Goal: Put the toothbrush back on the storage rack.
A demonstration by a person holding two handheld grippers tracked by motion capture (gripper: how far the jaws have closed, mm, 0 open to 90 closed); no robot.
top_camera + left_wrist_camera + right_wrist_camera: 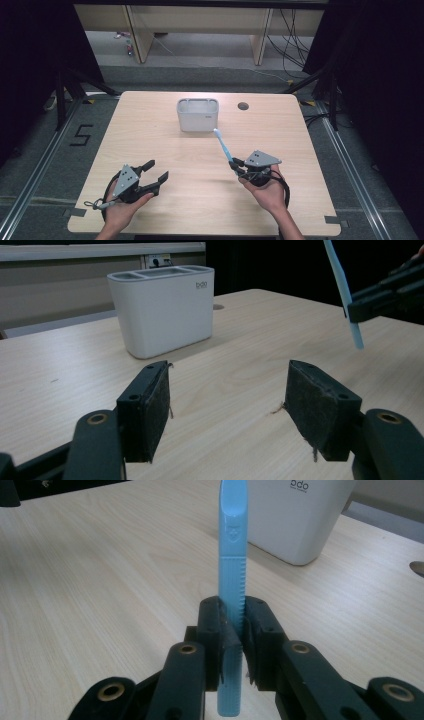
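Holding a light blue toothbrush (231, 580) by the lower part of its handle, my right gripper (239, 166) has its jaws clamped tight on the ribbed grip, with a short stub of handle sticking out behind the pads. In the right gripper view the brush runs straight away from me toward the white holder (300, 515), and its far end passes out of the top of that view. From the high view I see what that close look misses: the brush slants up and away from my right gripper, and its white bristled head (217, 131) hangs just in front of the holder's (198, 116) near wall, close to its right corner. Whether the head touches the wall I cannot tell.

My left gripper (157, 170) sits well apart, over the near left part of the wooden table (150, 130), jaws spread wide with only bare tabletop between them. Its own view gives the holder (162, 310) from the side, standing upright on the table, and catches my other gripper's jaws (387, 295) with the blue handle (345, 290) at the upper right.

Seen from above, the holder's top is split into compartments; the inside, as far as I can see it, is plain white.
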